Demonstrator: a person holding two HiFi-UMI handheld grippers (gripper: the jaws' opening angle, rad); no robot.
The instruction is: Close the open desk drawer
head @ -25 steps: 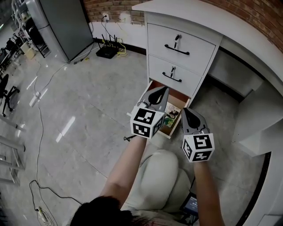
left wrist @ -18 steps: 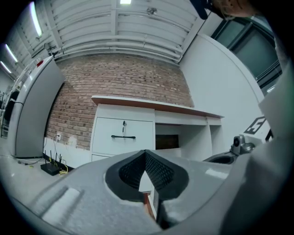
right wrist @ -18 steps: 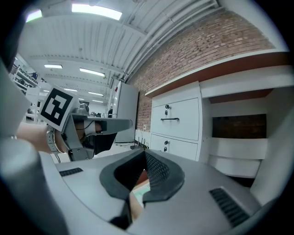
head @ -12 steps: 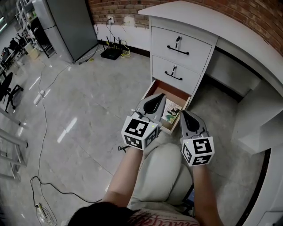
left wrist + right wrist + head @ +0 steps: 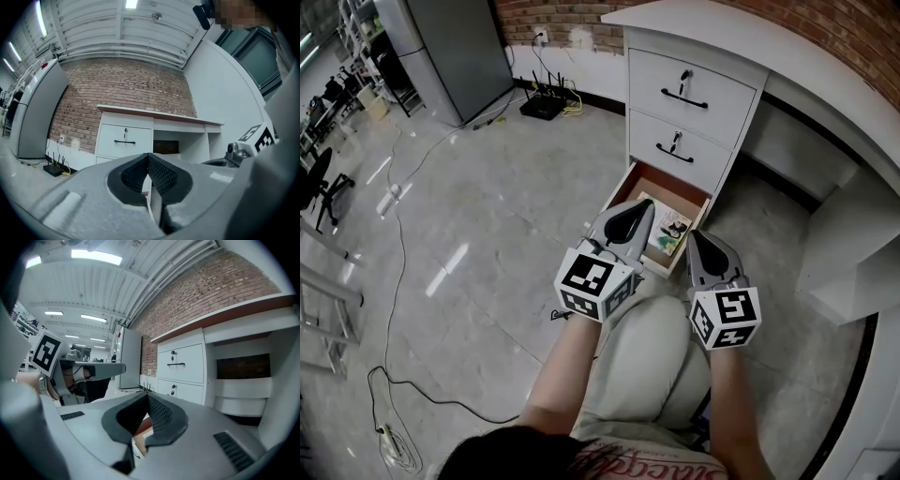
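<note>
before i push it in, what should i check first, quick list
1. Bottom drawer open and ready to push: ok, it stands pulled out below the two upper drawers, which are both shut.
2. Left gripper shut with nothing between its jaws: ok.
3. Right gripper shut with nothing between its jaws: ok.
4. Papers lie inside, none seen over the rim: ok for the part in view.
5. A gripper set against the drawer's front edge: cannot tell, the left gripper covers much of that edge in the head view.
</note>
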